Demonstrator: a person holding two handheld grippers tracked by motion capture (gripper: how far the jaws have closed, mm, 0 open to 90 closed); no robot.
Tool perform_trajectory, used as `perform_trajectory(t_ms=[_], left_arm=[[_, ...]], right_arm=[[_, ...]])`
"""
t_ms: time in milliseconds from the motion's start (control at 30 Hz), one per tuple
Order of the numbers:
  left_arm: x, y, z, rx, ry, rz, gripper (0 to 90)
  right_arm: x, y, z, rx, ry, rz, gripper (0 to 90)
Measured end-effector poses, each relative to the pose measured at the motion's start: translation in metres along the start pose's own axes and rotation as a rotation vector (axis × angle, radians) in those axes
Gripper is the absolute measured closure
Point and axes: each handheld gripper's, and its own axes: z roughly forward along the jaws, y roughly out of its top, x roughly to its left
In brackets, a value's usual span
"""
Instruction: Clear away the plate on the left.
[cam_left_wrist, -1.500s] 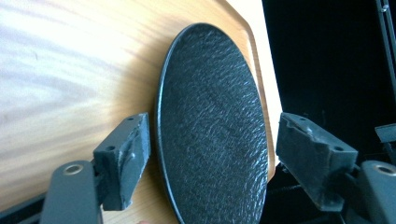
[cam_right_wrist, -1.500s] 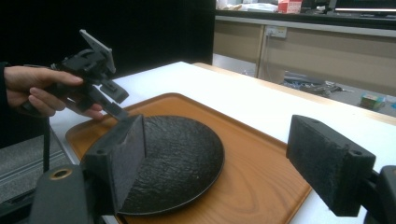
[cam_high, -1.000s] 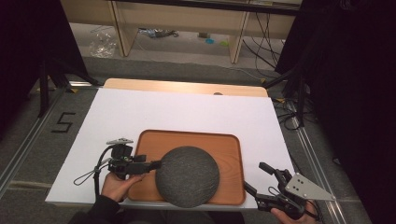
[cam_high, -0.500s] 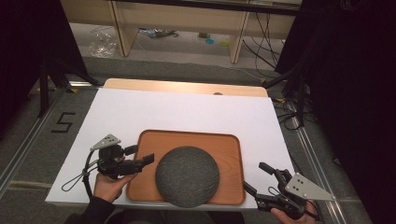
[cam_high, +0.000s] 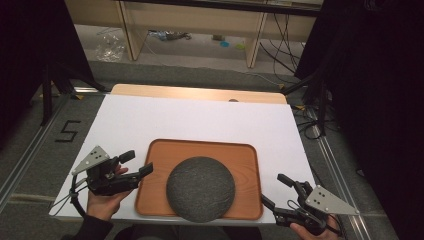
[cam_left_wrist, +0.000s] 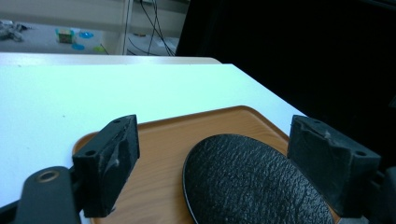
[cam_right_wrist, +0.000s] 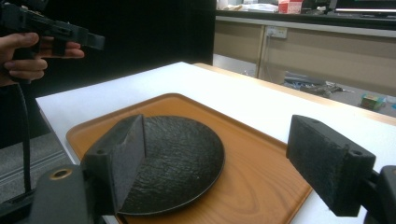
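A: Where is the dark plate sitting?

B: It is lying flat inside the wooden tray, toward the tray's near edge, on the white counter. In the high view its near rim is reaching the tray's front lip.

A: What is the left hand-held gripper doing?

B: It is hovering just beside the tray's left edge, jaws spread wide with nothing between them. In the left gripper view the plate is showing between the two jaws but farther off, untouched.

A: And the right hand-held gripper?

B: It is sitting off the tray's near right corner, also gaping wide and holding nothing. The right gripper view is looking across the plate and tray, with the other hand and its gripper showing at the far left.

A: Is either one touching the plate?

B: No, both are staying apart from it.
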Motion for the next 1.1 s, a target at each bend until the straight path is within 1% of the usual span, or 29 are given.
perform_trajectory(t_ms=[33, 67, 100, 133, 200, 233, 267, 333, 367, 400, 467, 500, 533, 600, 700, 800, 833, 967, 1000, 1067, 1100], left_arm=[[0.000, 0.000, -0.001, -0.003, 0.002, 0.002, 16.5], [-0.001, 0.000, -0.004, -0.013, 0.005, 0.014, 16.5], [-0.001, 0.000, -0.006, -0.012, 0.009, 0.023, 16.3], [-0.002, 0.000, -0.008, -0.015, 0.018, 0.034, 16.3], [-0.003, 0.000, -0.012, -0.027, 0.031, 0.065, 16.3], [-0.004, 0.000, -0.014, -0.030, 0.034, 0.078, 16.3], [-0.005, 0.000, -0.016, -0.038, 0.042, 0.096, 16.2], [-0.007, 0.000, -0.020, -0.046, 0.053, 0.126, 16.2], [-0.007, 0.000, -0.021, -0.051, 0.057, 0.136, 16.1], [-0.008, -0.001, -0.023, -0.053, 0.062, 0.146, 16.1], [-0.010, -0.001, -0.026, -0.057, 0.059, 0.159, 16.1], [-0.010, -0.002, -0.028, -0.057, 0.059, 0.162, 16.1], [-0.011, -0.002, -0.030, -0.059, 0.067, 0.152, 16.1], [-0.011, -0.004, -0.034, -0.070, 0.059, 0.134, 16.2], [-0.010, -0.005, -0.041, -0.087, 0.066, 0.128, 16.3], [-0.009, -0.008, -0.046, -0.092, 0.061, 0.112, 16.3], [-0.010, -0.009, -0.046, -0.084, 0.062, 0.111, 16.3], [-0.012, -0.014, -0.045, -0.055, 0.066, 0.123, 16.1], [-0.012, -0.015, -0.045, -0.048, 0.065, 0.133, 16.1], [-0.015, -0.016, -0.045, -0.043, 0.078, 0.152, 16.1], [-0.016, -0.016, -0.045, -0.051, 0.076, 0.157, 16.1]], right_arm=[[0.000, 0.000, 0.000, 0.000, 0.000, 0.000, 21.1], [0.000, 0.000, -0.001, 0.007, 0.002, -0.002, 21.1], [0.000, 0.000, -0.001, 0.012, -0.002, -0.001, 21.1], [0.000, 0.000, 0.000, -0.001, 0.000, 0.001, 21.1], [0.000, 0.000, 0.000, 0.002, 0.001, 0.000, 21.1], [0.000, 0.000, -0.001, 0.018, -0.002, -0.004, 21.1], [0.000, 0.000, -0.002, 0.022, -0.004, -0.004, 21.1], [0.000, 0.000, -0.001, 0.022, -0.004, -0.004, 21.2], [0.000, 0.000, -0.001, 0.010, 0.004, -0.001, 21.2], [0.000, 0.000, -0.001, 0.011, 0.004, -0.003, 21.2], [0.000, 0.000, -0.001, 0.012, 0.003, -0.003, 21.2], [0.000, 0.000, -0.001, 0.012, 0.003, -0.002, 21.2], [0.000, 0.000, -0.001, 0.015, 0.005, -0.002, 21.2], [0.000, 0.000, -0.001, 0.017, 0.006, -0.005, 21.2], [0.000, 0.000, -0.001, 0.015, 0.005, -0.006, 21.2], [0.001, 0.001, -0.001, 0.024, 0.007, -0.005, 21.2], [0.001, 0.001, -0.001, 0.025, 0.007, -0.005, 21.2], [0.001, 0.001, -0.001, 0.025, 0.006, -0.004, 21.1], [0.001, 0.000, -0.001, 0.021, 0.005, -0.002, 21.1], [0.001, 0.001, -0.002, 0.029, 0.003, -0.004, 21.1], [0.001, 0.001, -0.002, 0.029, 0.003, -0.004, 21.1]])
